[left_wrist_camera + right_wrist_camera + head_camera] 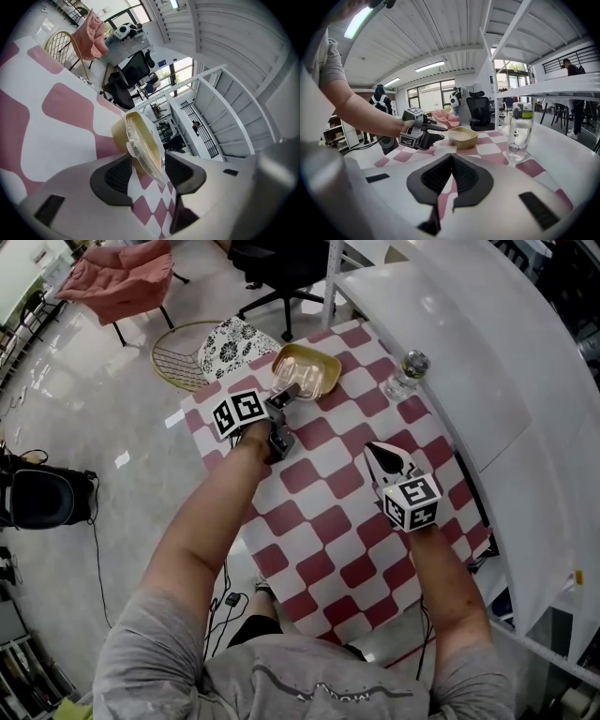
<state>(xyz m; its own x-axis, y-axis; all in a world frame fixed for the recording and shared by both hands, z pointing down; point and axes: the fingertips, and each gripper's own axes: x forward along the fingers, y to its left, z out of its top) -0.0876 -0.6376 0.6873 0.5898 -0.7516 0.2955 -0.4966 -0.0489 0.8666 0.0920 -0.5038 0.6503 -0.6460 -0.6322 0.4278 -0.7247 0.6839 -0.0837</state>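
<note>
Tan tray [307, 371] with a clear lid, near the far edge of the checked table [328, 521], its long axis running roughly along that edge. Left claw [286, 397] meets it from the near side, pinching the near rim, with the lid's edge between the pads. Right claw [377, 450], pressed together and empty, hangs well apart toward the right edge; a bottle [409, 371] stands beyond it.

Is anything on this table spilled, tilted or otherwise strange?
Nothing stands out. The tan container sits flat on the checked table, its near rim between the jaws of the left tool. The bottle stands upright, and nothing is spilled.
</note>
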